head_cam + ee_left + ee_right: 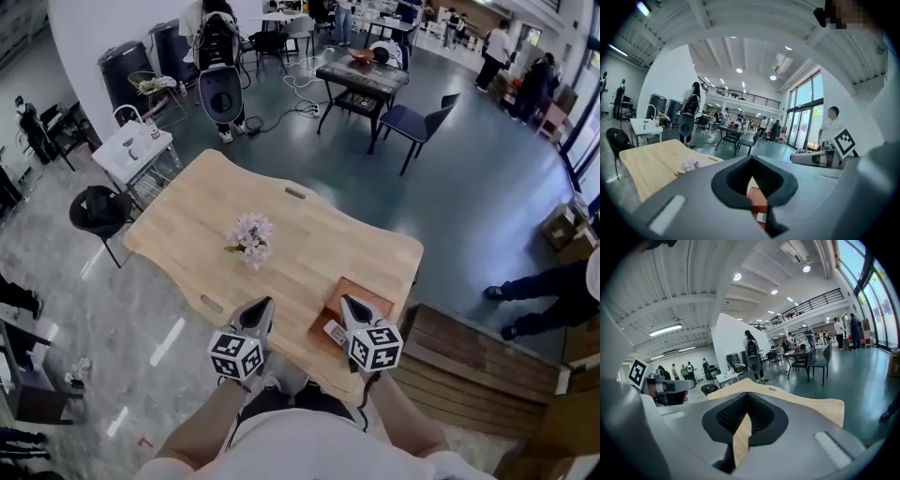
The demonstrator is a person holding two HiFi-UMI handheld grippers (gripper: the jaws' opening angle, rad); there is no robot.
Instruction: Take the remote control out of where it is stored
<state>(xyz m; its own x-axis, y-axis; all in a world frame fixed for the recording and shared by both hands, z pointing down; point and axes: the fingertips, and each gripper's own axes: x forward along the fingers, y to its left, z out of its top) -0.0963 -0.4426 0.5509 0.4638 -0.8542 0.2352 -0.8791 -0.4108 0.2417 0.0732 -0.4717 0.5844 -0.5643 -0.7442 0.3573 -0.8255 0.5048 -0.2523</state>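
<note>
A flat orange-brown box (353,291) lies at the near right edge of the wooden table (197,216). A small white remote control (334,332) rests at the box's near end, partly hidden by my right gripper (350,303). That gripper hovers over the box, jaws shut and empty. My left gripper (262,306) is held over the table's near edge, left of the box, and is also shut and empty. In the left gripper view the box (758,199) and the remote (761,217) show through the slit between the jaws. The right gripper view shows only tabletop (740,441) there.
A small bunch of pale pink flowers (250,236) stands mid-table. A black chair (98,212) and a white cart (133,150) stand off the table's far left. A wooden bench (469,356) is at the right. People stand around the hall.
</note>
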